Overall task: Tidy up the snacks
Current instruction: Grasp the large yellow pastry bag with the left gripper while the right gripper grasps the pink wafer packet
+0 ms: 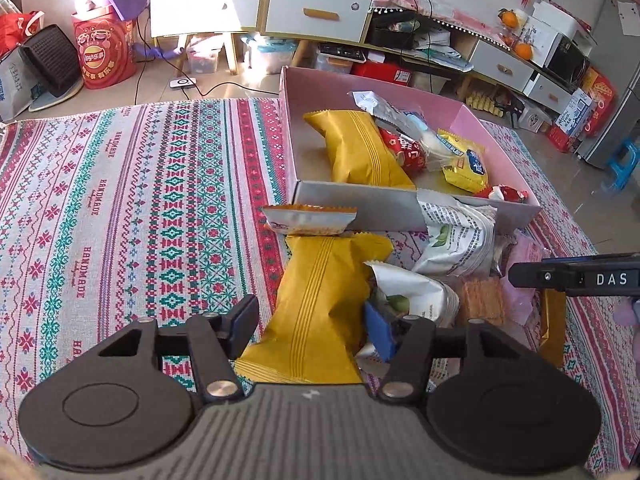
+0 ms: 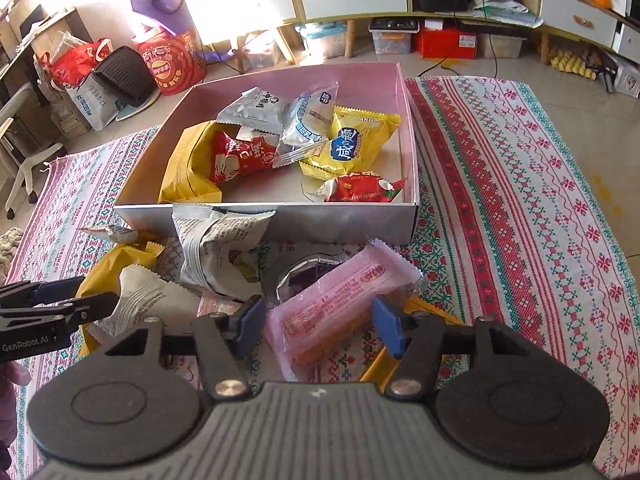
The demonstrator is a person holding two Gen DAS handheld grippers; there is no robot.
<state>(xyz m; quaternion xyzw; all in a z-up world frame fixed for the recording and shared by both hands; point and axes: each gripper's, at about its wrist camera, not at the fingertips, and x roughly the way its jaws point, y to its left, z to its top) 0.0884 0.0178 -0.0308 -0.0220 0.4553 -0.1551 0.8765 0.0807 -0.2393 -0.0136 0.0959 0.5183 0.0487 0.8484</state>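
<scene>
A pink box [image 1: 472, 118] [image 2: 280, 76] holds several snack packets. More packets lie on the cloth in front of it. My left gripper [image 1: 314, 326] is open around a yellow packet [image 1: 320, 300], its fingers on either side. A white-green packet [image 1: 416, 296] lies beside its right finger. My right gripper [image 2: 316, 326] is open around a pink wafer packet [image 2: 340, 300], not clamped. The right gripper shows at the right edge of the left wrist view [image 1: 576, 278]; the left one shows at the left edge of the right wrist view [image 2: 60, 308].
A patterned tablecloth [image 1: 120, 200] [image 2: 520, 200] covers the table. A white printed packet [image 2: 220, 248] leans on the box's front wall, with a small orange-white packet [image 1: 310, 220] next to it. Cabinets [image 1: 320, 12], bags and storage bins stand on the floor beyond.
</scene>
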